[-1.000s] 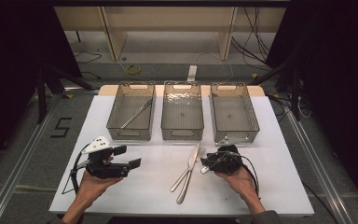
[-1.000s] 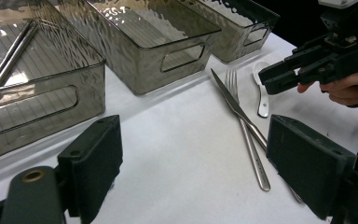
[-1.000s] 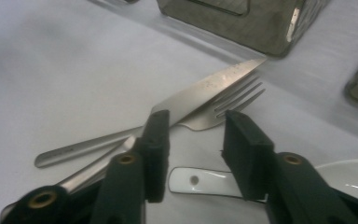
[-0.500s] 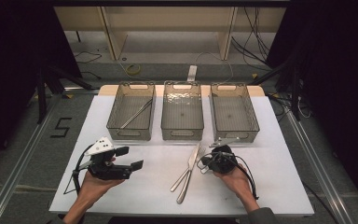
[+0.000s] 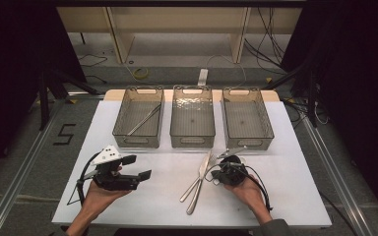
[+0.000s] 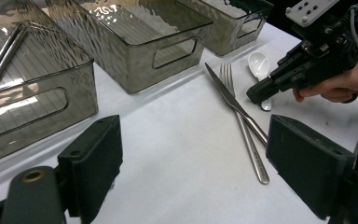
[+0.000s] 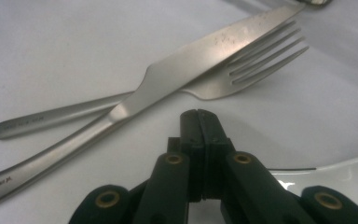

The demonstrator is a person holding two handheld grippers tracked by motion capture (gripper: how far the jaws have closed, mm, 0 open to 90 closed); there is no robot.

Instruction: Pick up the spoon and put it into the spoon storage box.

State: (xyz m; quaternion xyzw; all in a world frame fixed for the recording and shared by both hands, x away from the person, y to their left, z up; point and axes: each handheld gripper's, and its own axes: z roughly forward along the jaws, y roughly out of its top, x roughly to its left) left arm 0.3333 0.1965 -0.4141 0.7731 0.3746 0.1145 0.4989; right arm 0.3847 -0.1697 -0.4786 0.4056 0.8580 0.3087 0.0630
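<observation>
A knife (image 5: pixel 195 188) and a fork (image 5: pixel 204 165) lie crossed on the white table (image 5: pixel 167 196), in front of the middle bin. A white spoon (image 6: pixel 259 63) lies just right of them. My right gripper (image 5: pixel 213 175) sits low over the table beside the spoon, pointing at the cutlery. In the right gripper view its jaws (image 7: pixel 198 114) are pressed together with nothing visible between them, just short of the knife (image 7: pixel 177 70) and fork (image 7: pixel 261 56), and the spoon (image 7: pixel 340 172) lies under their right side. My left gripper (image 5: pixel 139 166) is held open above the table's left front, with nothing between its pads (image 6: pixel 95 158).
Three clear grey bins stand in a row at the back: the left bin (image 5: pixel 123 140) holds long metal utensils (image 5: pixel 144 119), the middle bin (image 5: pixel 192 141) and right bin (image 5: pixel 248 142) look bare inside. Bare white table lies between my hands.
My right hand has edged a little left, toward the knife and fork. The left hand has stayed where it was.
</observation>
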